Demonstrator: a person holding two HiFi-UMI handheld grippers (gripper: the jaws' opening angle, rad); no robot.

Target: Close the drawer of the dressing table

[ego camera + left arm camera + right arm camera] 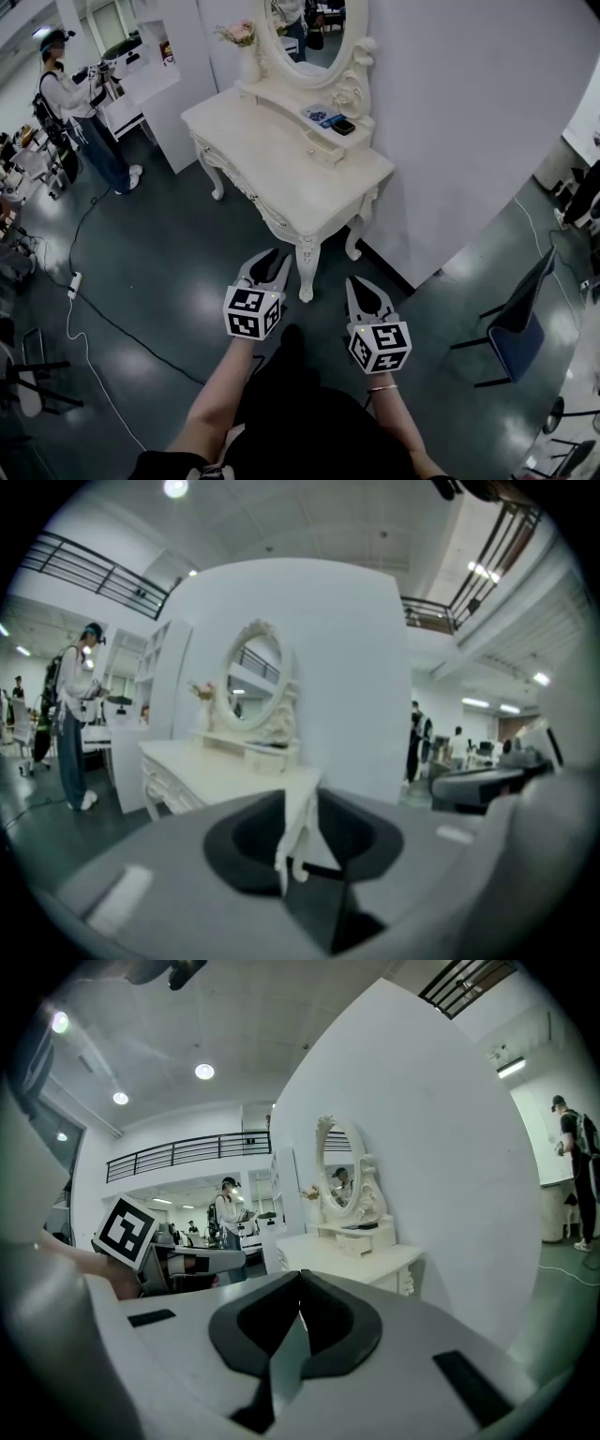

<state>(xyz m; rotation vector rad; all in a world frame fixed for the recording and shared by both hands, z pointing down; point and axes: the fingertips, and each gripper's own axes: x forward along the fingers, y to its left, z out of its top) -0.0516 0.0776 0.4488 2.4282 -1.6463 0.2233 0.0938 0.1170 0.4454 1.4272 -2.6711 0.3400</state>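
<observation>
Left tool [272, 258] open, nothing between its jaws, right tool [356, 284] closed and empty, both held over the floor [169, 272] short of the desk [281, 164] corner. Drawer [323, 148] juts out from the low shelf under the mirror [314, 37] on the desk top, well apart from both tools

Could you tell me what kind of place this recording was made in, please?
Probably a large hall set up as a test space, not a home: the dressing table stands against a freestanding white partition, a cable trails across the floor, and a balcony railing runs overhead.
</observation>
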